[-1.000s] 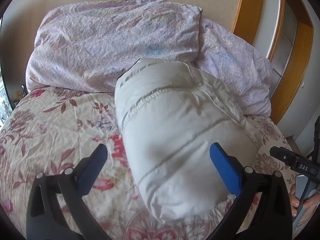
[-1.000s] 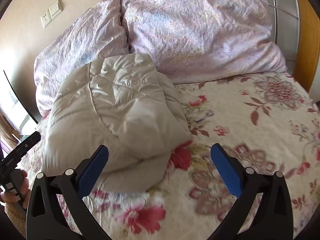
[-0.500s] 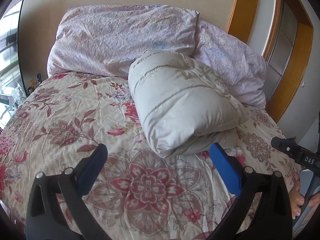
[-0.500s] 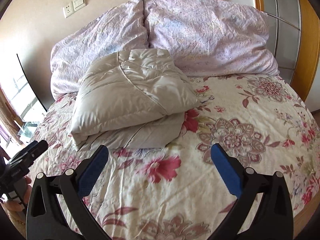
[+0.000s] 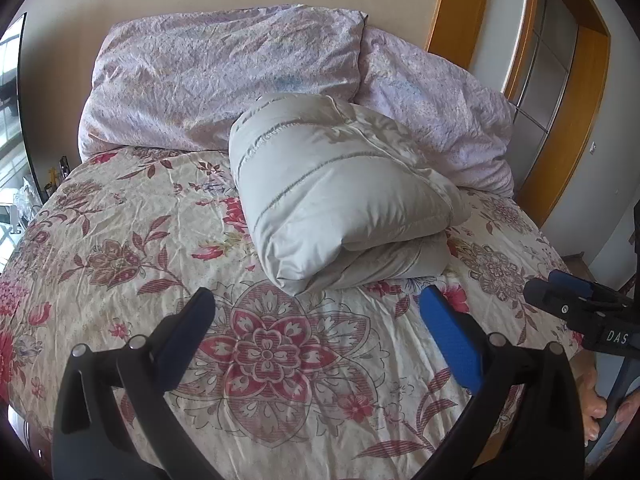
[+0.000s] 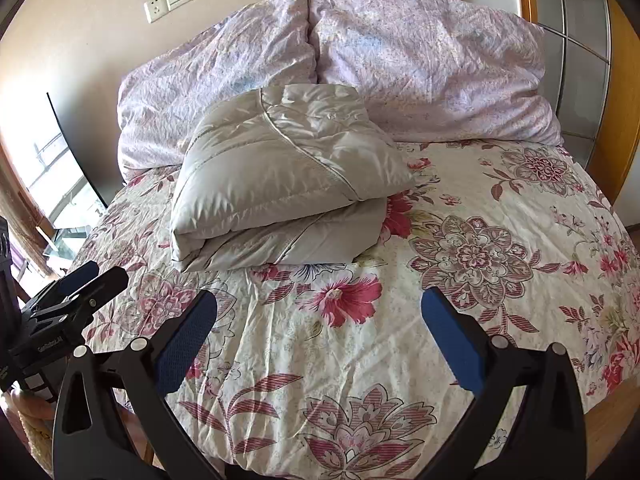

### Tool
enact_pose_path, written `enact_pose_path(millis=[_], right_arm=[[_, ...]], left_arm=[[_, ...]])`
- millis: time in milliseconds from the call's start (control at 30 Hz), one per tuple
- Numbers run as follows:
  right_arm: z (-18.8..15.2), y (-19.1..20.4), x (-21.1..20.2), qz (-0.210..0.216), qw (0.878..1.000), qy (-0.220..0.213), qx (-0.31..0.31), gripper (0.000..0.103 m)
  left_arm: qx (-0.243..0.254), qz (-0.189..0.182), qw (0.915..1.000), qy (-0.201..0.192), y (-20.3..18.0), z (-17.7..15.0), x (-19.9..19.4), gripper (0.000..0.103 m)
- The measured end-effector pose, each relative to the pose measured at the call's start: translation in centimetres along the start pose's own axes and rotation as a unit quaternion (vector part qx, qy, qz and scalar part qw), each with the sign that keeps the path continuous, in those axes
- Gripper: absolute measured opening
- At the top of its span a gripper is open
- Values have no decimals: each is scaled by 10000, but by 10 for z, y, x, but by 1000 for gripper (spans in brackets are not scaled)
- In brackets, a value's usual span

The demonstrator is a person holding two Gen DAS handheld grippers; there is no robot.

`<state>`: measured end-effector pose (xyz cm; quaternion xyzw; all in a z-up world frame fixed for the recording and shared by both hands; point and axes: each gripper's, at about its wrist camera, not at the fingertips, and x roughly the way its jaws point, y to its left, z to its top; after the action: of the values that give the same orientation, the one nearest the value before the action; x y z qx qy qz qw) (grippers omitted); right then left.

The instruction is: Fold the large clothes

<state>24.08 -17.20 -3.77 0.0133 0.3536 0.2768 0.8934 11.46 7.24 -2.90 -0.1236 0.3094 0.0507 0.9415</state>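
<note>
Lay folded into a puffy double-layered bundle, pale grey quilted down jacket (image 5: 340, 196) (image 6: 280, 184), at 12 o'clock on floral red-and-cream bedspread (image 5: 160, 272) (image 6: 480, 280), top edge touching two crumpled lilac pillows (image 5: 224, 80) (image 6: 420, 64). Hung spread wide and empty at 6 o'clock, left gripper (image 5: 316, 332) and right gripper (image 6: 320, 328), well apart from the bundle, only bare bedspread between.

Bed (image 5: 120, 240) covered by a cream floral quilt (image 6: 460, 280). Two pale lilac pillows (image 6: 420, 68) side by side at the head, against the wall. A folded grey padded jacket (image 5: 340, 200) lies on the quilt, its far edge touching the pillows.
</note>
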Motion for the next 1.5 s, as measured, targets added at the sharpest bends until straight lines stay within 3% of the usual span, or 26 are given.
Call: enact_pose_path(millis=[1500], right_arm=[[-6,-4,5,218,9992,252,200,102]], left_arm=[[11,-118,9998,175,-3,-3,3,101]])
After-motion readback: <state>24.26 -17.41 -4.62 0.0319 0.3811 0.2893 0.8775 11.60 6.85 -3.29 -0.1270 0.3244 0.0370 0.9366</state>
